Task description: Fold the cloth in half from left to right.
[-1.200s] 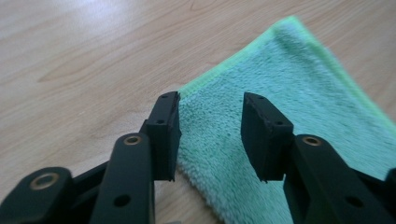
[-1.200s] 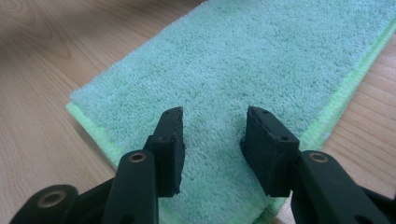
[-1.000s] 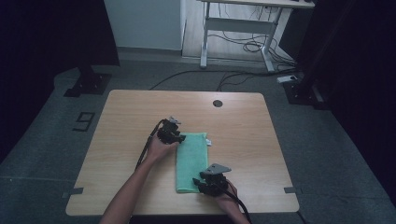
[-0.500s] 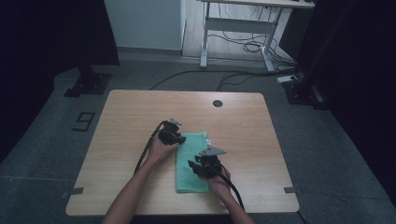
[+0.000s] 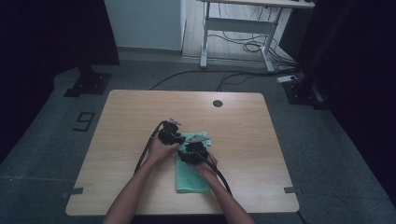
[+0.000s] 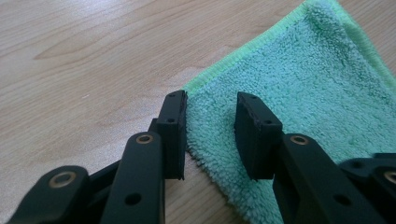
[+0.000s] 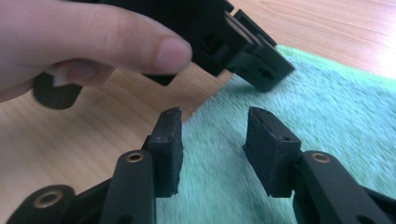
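On the towel: both grippers met at its far end
Towel (image 5: 191, 175): lay folded in a strip on the table (image 5: 261, 154), far corner not yet gripped
Right gripper (image 7: 212, 140): jaws just opening, spread, empty above the towel
Left gripper (image 6: 208, 133): half-spread astride the towel's far corner, pads not pinching

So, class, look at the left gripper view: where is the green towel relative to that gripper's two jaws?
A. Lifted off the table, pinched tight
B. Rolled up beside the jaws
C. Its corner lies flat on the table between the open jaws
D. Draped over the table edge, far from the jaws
C: the towel corner lies flat on the wooden table in the gap of the left gripper, whose jaws stand apart.
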Motion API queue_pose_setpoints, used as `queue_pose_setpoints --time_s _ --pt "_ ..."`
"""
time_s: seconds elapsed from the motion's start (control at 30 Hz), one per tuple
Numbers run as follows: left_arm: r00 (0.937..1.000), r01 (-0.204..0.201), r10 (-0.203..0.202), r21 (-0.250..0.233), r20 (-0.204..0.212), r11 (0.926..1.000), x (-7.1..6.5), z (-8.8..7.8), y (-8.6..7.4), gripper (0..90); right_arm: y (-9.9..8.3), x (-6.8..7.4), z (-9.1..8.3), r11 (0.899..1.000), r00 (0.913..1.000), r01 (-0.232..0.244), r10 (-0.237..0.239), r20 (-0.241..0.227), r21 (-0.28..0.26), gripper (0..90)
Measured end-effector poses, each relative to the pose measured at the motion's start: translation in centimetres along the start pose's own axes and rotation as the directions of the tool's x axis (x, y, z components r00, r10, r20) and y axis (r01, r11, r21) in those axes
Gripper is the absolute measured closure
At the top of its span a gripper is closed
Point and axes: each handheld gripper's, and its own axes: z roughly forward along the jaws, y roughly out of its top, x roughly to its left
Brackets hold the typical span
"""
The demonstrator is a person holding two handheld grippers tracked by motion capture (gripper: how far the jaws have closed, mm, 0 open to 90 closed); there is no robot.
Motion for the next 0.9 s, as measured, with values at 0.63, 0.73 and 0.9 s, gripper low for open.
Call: queue_pose_setpoints --time_s 0.63,0.73,0.9 --pt "0.9996 0.026 -0.026 -0.013 0.007 0.9996 0.3 0.0 -0.1 65.8 -1.3 2.5 0.0 0.987 0.9891 0.146 -0.147 0.012 0.065 46.1" --pt "0.9996 0.027 -0.027 -0.013 0.007 0.9996 0.3 0.0 -0.1 65.7 -1.8 2.9 -0.4 0.987 0.9885 0.15 -0.151 0.011 0.06 45.2" --pt "0.9995 0.029 -0.029 -0.015 0.01 0.9995 0.3 0.0 -0.1 65.9 -2.5 3.3 -1.3 0.988 0.9894 0.145 -0.145 -0.009 0.057 41.5"
